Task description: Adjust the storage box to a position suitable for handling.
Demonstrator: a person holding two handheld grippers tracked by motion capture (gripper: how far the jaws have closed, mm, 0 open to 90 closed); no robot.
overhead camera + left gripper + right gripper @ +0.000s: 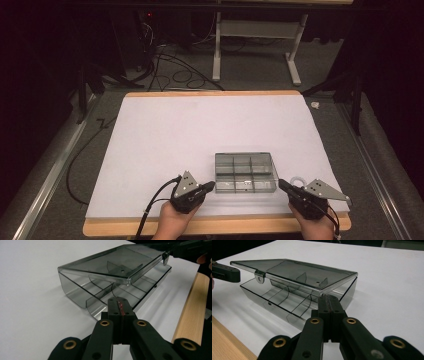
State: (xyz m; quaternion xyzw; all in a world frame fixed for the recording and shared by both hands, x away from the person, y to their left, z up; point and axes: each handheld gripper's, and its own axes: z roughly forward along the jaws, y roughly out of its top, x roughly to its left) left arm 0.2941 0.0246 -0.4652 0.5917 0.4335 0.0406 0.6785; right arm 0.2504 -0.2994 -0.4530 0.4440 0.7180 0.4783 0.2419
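The smoky transparent plastic compartment box [245, 172] sits on the white table surface [200, 135] near its front edge, between my two grippers. Its hinged lid [112, 263] is raised partway above the divided tray. My left gripper [119, 305] has its jaws pressed together, tips at the box's near corner, holding nothing. My right gripper [328, 302] is likewise closed and empty, tips just under the lid's corner.

One clear divided box [245, 172] — two grippers, two hands
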